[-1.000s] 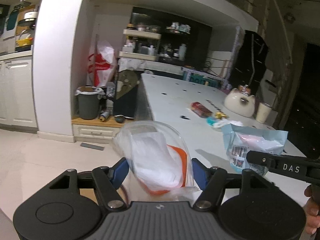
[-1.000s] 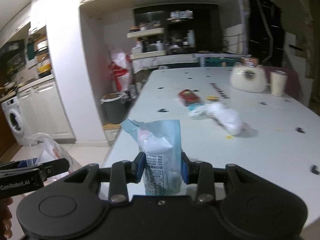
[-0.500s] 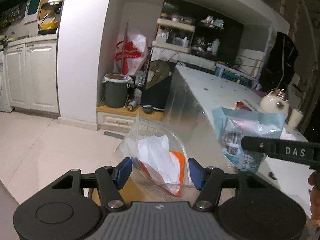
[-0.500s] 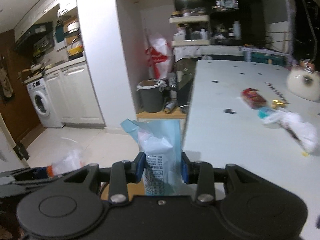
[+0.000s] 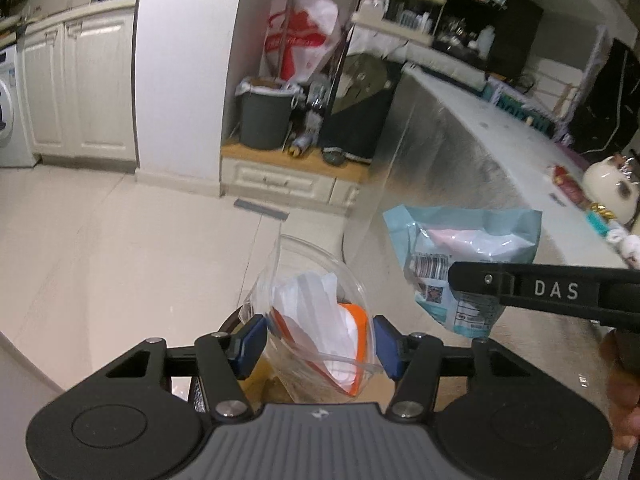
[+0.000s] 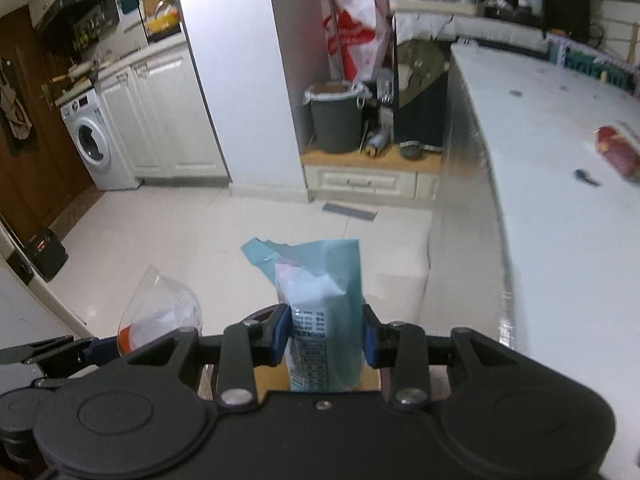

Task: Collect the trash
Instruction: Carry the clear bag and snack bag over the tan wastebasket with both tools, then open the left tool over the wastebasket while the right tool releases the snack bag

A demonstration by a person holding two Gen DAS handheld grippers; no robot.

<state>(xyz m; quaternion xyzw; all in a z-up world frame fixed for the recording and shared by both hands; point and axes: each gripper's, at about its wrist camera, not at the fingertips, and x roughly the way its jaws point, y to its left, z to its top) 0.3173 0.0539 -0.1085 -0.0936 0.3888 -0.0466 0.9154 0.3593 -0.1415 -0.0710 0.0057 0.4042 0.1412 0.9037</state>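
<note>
My left gripper (image 5: 318, 344) is shut on a clear plastic bag (image 5: 320, 320) with white paper and an orange piece inside. My right gripper (image 6: 325, 338) is shut on a light blue pouch (image 6: 320, 300) with a printed label. Both are held over the white floor, left of the table. The pouch also shows in the left wrist view (image 5: 460, 256), held by the right gripper. The clear bag shows at lower left in the right wrist view (image 6: 164, 312). A brown cardboard surface shows just below both grippers, mostly hidden.
A grey bin (image 6: 336, 118) with a white liner stands on a low wooden step by the pillar, with a red and white bag (image 6: 354, 36) behind it. The white table (image 6: 560, 208) at right holds a red packet (image 6: 618, 152). A washing machine (image 6: 94, 144) stands at left.
Both grippers have swung left and down, away from the table top, carrying the clear bag and the blue pouch out over the floor. Both grips are unchanged.
</note>
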